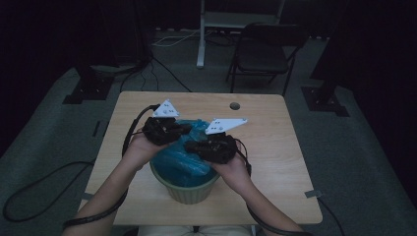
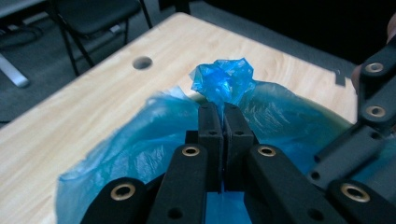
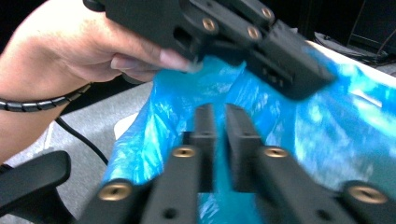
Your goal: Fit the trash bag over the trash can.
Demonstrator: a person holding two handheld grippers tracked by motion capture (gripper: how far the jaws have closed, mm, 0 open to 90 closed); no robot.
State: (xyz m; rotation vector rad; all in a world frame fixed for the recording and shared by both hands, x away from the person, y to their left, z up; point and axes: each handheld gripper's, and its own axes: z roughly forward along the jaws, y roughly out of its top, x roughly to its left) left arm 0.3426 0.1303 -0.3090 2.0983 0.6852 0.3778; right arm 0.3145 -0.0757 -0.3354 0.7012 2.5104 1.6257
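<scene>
A blue plastic bag [image 1: 183, 156] is seen lining a green pot [image 1: 189, 189] that stands on the tabletop [image 1: 275, 162], near the person's edge. The left tongs [image 2: 223, 122] are pressed together on a bunched tuft of the bag's film, which sticks out just beyond their tips at the far side of the pot. The right tongs [image 3: 219, 122] are held narrowly apart, with blue film seen between and behind them; whether the pads still press on it cannot be told, though a slim gap is visible. No earlier picture is relied on for this.

In the high view both tongs, left [image 1: 183, 129] and right [image 1: 192, 145], are held close together directly above the bag's mouth. The gathered film rises upward and away from the left tongs, so the pinched neck is already in the left hand's keeping, while the right tongs lie just beside it, slightly nearer the person. The coming move is judged to depend on the right tongs taking a fresh hold on the loose film next to that pinch.
</scene>
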